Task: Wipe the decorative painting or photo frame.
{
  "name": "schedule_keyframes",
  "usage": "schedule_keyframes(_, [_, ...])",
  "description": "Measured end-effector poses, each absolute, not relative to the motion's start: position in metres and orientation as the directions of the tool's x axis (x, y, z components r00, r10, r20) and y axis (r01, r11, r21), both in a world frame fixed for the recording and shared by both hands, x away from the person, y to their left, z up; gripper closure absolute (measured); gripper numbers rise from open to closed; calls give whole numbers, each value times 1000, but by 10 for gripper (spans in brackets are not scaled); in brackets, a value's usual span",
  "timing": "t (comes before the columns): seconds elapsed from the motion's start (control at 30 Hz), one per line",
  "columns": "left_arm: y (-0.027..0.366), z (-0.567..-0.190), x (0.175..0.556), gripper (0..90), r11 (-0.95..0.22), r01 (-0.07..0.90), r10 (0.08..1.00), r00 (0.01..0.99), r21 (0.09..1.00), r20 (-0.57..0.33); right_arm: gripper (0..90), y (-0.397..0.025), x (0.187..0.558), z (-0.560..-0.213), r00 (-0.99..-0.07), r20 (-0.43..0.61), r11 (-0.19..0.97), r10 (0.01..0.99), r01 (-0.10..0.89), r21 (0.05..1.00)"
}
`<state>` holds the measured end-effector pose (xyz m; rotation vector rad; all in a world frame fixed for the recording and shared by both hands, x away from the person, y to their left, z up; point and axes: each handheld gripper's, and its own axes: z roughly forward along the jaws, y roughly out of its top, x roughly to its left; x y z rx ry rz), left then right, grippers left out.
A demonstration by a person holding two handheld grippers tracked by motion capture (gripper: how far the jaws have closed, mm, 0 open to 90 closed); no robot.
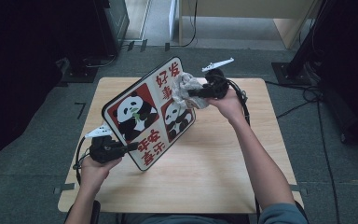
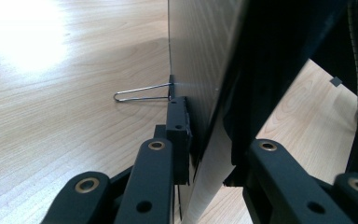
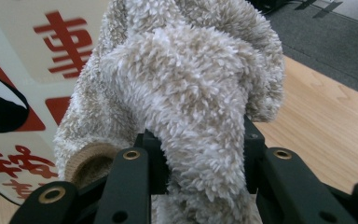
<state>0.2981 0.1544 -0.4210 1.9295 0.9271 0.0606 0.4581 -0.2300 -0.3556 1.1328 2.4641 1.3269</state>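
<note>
Left gripper (image 1: 131, 147) clamps the panda sign's (image 1: 142, 114) seven-o'clock edge; the right gripper (image 3: 200, 154) pinches a fluffy cloth (image 3: 191, 93) — its view reveals looped pile.

A light wooden table (image 1: 205, 177) with rounded corners stands on a grey carpeted floor (image 1: 28, 154). Its top shows pale wood grain running lengthwise, and most of the surface is bare. A panda sign board (image 1: 149, 114), white with red panels and red characters, stands tilted on the table, its lower corner resting on the wood near the left front area. In the left gripper view the board's edge meets the tabletop, and a thin wire loop (image 2: 142, 92) juts from the board's back just above the wood; whether it touches the table cannot be told. Bright light glares on one patch of the wood.
</note>
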Motion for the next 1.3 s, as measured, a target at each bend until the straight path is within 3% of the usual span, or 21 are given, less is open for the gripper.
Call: schedule_keyframes(1.3, [154, -421, 298, 766, -254, 573, 613, 718, 779, -329, 659, -246, 451, -428, -658, 328, 308, 677, 659, 686])
